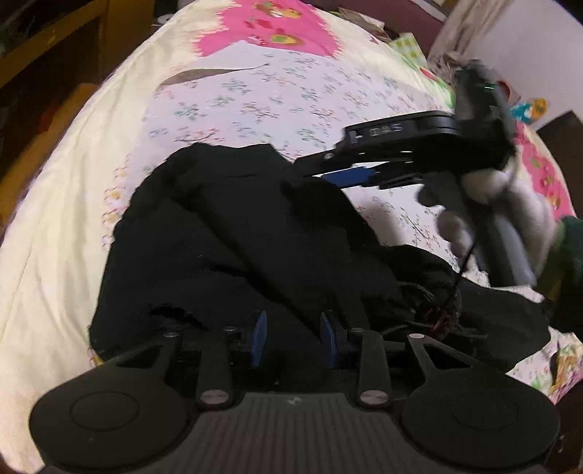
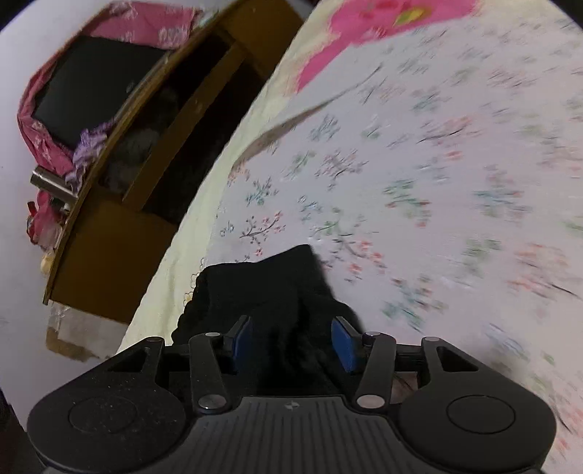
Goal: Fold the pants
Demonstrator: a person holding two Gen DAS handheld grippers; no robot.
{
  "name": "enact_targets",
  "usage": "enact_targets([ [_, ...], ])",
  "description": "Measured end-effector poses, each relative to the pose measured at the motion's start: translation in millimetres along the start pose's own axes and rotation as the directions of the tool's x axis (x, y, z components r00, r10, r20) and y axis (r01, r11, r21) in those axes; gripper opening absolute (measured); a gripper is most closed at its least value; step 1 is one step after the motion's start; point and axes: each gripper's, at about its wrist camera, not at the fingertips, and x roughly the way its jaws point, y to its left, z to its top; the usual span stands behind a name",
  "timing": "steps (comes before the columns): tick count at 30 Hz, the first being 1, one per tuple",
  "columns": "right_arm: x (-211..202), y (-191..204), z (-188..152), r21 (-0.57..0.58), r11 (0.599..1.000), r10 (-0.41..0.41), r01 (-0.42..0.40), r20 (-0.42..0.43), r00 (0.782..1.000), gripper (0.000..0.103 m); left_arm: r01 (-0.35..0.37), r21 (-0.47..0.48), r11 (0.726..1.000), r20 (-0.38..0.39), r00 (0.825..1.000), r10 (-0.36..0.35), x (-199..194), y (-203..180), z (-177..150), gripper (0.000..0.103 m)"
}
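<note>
Black pants [image 1: 255,237] lie bunched on a floral bed [image 1: 291,98]; left tool [image 1: 297,339] and right tool [image 2: 291,342] both spread, cloth loose between their pads.

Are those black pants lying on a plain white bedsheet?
No, the crumpled black pants lie on a pale bedsheet printed with small flowers and pink patches.

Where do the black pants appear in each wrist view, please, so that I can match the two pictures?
Left wrist view: the black pants fill the lower middle, a crumpled heap on the bedsheet, just beyond the gripper.
Right wrist view: the black pants sit at bottom centre, only one end showing, between the blue pads.
Shared landmark: the pink patch on the bedsheet, at the top in both.
</note>
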Motion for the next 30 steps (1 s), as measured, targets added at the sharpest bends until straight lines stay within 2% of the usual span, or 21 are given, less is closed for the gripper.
enact_targets([
  [3, 19, 10, 5, -0.05, 0.997, -0.064, 0.06, -0.065, 0.996, 0.037, 0.021, 0.0, 1.0, 0.009, 1.0, -0.021, -1, 16, 4, 0.041],
  [5, 14, 6, 2, -0.031, 0.998, -0.062, 0.059, -0.094, 0.994, 0.037, 0.035, 0.022, 0.999, 0.017, 0.999, -0.036, -2, 23, 12, 0.041],
  [8, -1, -1, -7, -0.004, 0.997, -0.075, 0.075, -0.103, 0.992, 0.037, 0.067, 0.094, 0.993, 0.027, 0.997, -0.069, 2, 29, 35, 0.041],
  [10, -8, -4, -9, 0.015, 0.997, -0.076, 0.078, -0.088, 0.993, 0.041, 0.095, 0.159, 0.983, 0.016, 0.995, -0.099, 11, 30, 56, 0.042],
  [13, -8, -5, -7, -0.006, 0.996, -0.089, 0.089, -0.101, 0.991, 0.043, 0.071, 0.279, 0.958, 0.012, 0.997, -0.078, 26, 27, 81, 0.042],
  [15, -9, -7, -7, 0.004, 0.998, -0.062, 0.063, -0.103, 0.993, 0.045, 0.088, 0.316, 0.945, 0.007, 0.995, -0.095, 31, 27, 95, 0.042],
  [16, -8, -10, -7, 0.023, 0.999, -0.038, 0.04, -0.107, 0.994, 0.05, 0.1, 0.327, 0.94, 0.002, 0.994, -0.106, 35, 28, 101, 0.042],
  [18, 1, -12, -7, 0.048, 0.999, 0.0, 0.007, -0.142, 0.99, 0.056, 0.103, 0.371, 0.923, -0.008, 0.994, -0.107, 43, 29, 115, 0.043],
  [19, 6, -12, -6, 0.051, 0.999, 0.018, -0.01, -0.159, 0.987, 0.056, 0.108, 0.389, 0.915, -0.021, 0.994, -0.108, 48, 29, 121, 0.046],
  [20, 9, -12, -6, 0.057, 0.998, 0.042, -0.032, -0.172, 0.984, 0.054, 0.102, 0.408, 0.907, -0.031, 0.995, -0.098, 54, 30, 127, 0.046],
  [21, 12, -12, -7, 0.063, 0.997, 0.051, -0.041, -0.171, 0.984, 0.048, 0.096, 0.426, 0.9, -0.041, 0.995, -0.087, 61, 32, 131, 0.047],
  [23, 18, -11, -8, 0.065, 0.998, 0.034, -0.023, -0.178, 0.983, 0.032, 0.09, 0.452, 0.888, -0.063, 0.996, -0.069, 73, 33, 138, 0.047],
  [24, 19, -11, -9, 0.066, 0.998, 0.03, -0.018, -0.184, 0.982, 0.019, 0.102, 0.459, 0.883, -0.081, 0.994, -0.073, 78, 34, 142, 0.047],
  [25, 19, -10, -10, 0.072, 0.997, 0.038, -0.026, -0.179, 0.983, 0.013, 0.111, 0.47, 0.876, -0.093, 0.993, -0.076, 78, 33, 144, 0.047],
  [27, 12, -2, -11, 0.047, 0.998, 0.048, -0.041, -0.162, 0.986, 0.004, 0.116, 0.51, 0.852, -0.107, 0.992, -0.071, 76, 32, 147, 0.047],
  [30, -2, 17, -9, -0.006, 0.998, 0.067, -0.069, -0.129, 0.989, 0.0, 0.145, 0.552, 0.821, -0.141, 0.987, -0.08, 73, 31, 150, 0.05],
])
